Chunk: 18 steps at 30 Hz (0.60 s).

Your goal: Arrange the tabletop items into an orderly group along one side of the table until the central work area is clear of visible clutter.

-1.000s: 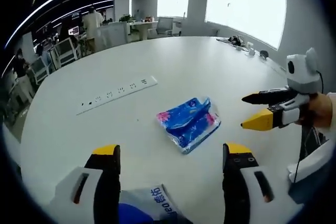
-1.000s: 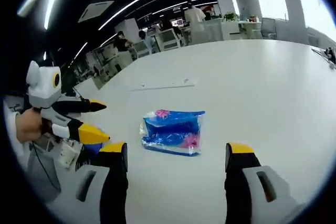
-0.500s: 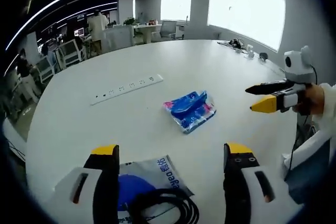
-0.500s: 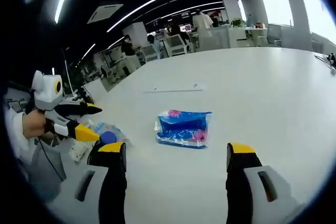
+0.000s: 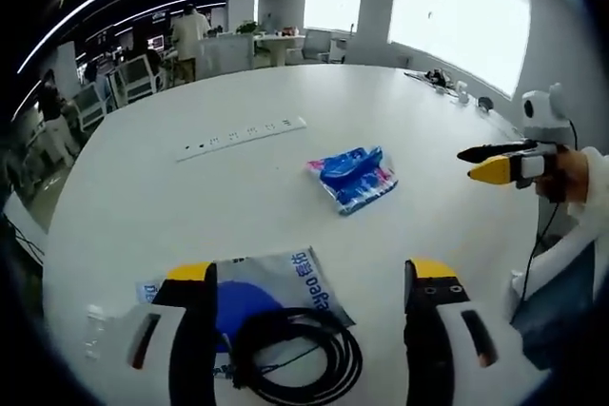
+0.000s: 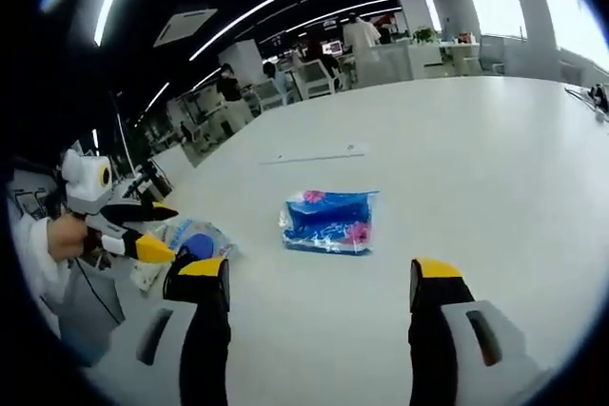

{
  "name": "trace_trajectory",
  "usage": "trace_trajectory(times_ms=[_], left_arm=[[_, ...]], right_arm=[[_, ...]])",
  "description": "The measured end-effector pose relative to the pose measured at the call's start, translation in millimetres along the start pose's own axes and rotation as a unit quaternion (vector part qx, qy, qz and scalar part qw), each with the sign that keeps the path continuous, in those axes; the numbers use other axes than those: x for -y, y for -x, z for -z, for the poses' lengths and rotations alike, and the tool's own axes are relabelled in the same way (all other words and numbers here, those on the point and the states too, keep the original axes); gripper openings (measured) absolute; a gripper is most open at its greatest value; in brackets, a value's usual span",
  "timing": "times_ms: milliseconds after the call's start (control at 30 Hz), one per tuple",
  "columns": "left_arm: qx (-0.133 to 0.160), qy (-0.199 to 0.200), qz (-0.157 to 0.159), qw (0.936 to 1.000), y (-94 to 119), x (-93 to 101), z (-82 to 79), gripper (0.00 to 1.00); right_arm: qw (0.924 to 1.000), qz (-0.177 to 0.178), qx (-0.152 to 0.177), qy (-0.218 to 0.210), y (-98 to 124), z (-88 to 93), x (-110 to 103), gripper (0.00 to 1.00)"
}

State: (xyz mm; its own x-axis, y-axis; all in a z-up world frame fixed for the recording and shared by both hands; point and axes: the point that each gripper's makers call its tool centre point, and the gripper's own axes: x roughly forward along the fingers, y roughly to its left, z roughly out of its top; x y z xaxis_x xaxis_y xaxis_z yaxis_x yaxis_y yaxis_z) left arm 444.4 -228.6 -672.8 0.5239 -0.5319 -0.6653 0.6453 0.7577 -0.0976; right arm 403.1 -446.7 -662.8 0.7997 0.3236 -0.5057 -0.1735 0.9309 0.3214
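The left gripper [image 5: 309, 282] hangs over the near edge of the big white desk [image 5: 143, 197] with its jaws wide apart and nothing between them; right beneath it lie a flat blue-and-white plastic packet [image 5: 276, 284] and a coil of black cable [image 5: 295, 358] resting on top of that packet. The right gripper [image 6: 322, 282] is also spread open and empty, aimed across the desk at the blue tissue pack [image 6: 329, 221], which sits alone out in the middle, well apart from the pile at the edge. Farther back, a white power strip [image 5: 244, 135] lies flat toward the far side. The tissue pack looks light and squashy, with a glossy wrapper that could slip, so I'd pinch it across its narrow width near the middle instead of by a loose corner flap. The cable looks floppy and may uncoil if lifted by a single loop; taking several loops together seems safer. The packet looks thin and limp, best slid along the desk.
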Motion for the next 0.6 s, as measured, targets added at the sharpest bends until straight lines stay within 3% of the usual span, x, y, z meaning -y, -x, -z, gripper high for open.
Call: trace_trajectory(times_ms=[233, 600], left_arm=[[-0.004, 0.011, -0.004, 0.9999, 2.9, -0.9, 11.2, 0.81], [-0.029, 0.033, -0.019, 0.9989, 18.2, -6.8, 48.0, 0.79]], right_arm=[[1.0, -0.009, -0.002, 0.002, 2.7, 3.0, -4.4, 0.76], [0.9997, -0.018, -0.011, -0.014, 18.1, 25.9, -11.4, 0.72]])
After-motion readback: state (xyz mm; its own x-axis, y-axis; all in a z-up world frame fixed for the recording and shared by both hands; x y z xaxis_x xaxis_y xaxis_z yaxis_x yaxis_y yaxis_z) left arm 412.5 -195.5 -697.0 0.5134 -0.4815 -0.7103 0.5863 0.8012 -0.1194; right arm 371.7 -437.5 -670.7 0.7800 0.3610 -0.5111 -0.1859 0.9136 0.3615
